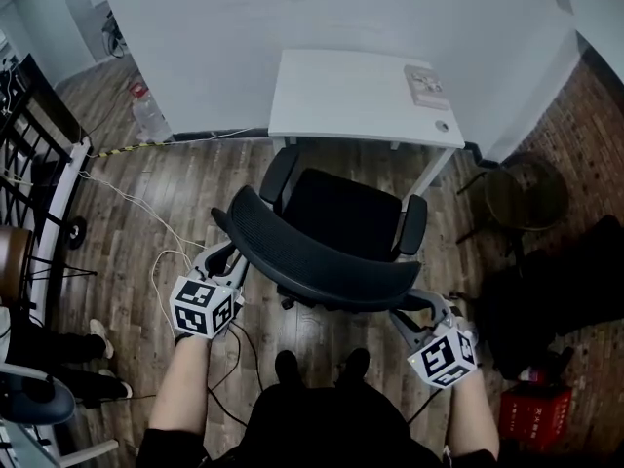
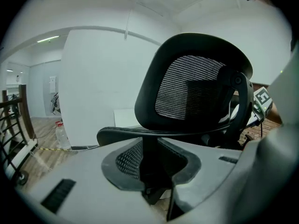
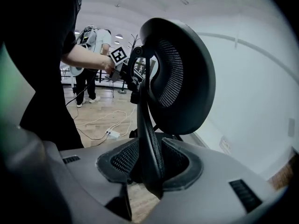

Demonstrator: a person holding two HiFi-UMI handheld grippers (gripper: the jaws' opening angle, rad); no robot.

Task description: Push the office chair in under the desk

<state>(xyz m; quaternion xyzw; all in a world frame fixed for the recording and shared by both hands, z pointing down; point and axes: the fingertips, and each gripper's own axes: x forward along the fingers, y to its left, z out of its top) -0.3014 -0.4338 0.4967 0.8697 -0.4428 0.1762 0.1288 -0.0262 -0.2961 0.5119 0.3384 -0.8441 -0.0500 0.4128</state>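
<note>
**Both grippers clamped on the chair's back rim**

I had the left gripper [image 1: 227, 264] closed on the left end of the curved backrest [image 1: 312, 259] of the black mesh-backed office chair [image 1: 341, 217]. In the left gripper view its pads sat narrow, pressed against either face of the rim. The right gripper [image 1: 414, 312] held the opposite end the same way, with the thin edge of the rim standing upright between its pads. The chair lay directly ahead of both tools, its seat and armrests on the far side of the backrest from me. Beyond the seat stood the white rectangular desk [image 1: 341, 96], set against the wall. The chair sat out in front of it, close to the desk's near edge but not tucked beneath.
</note>
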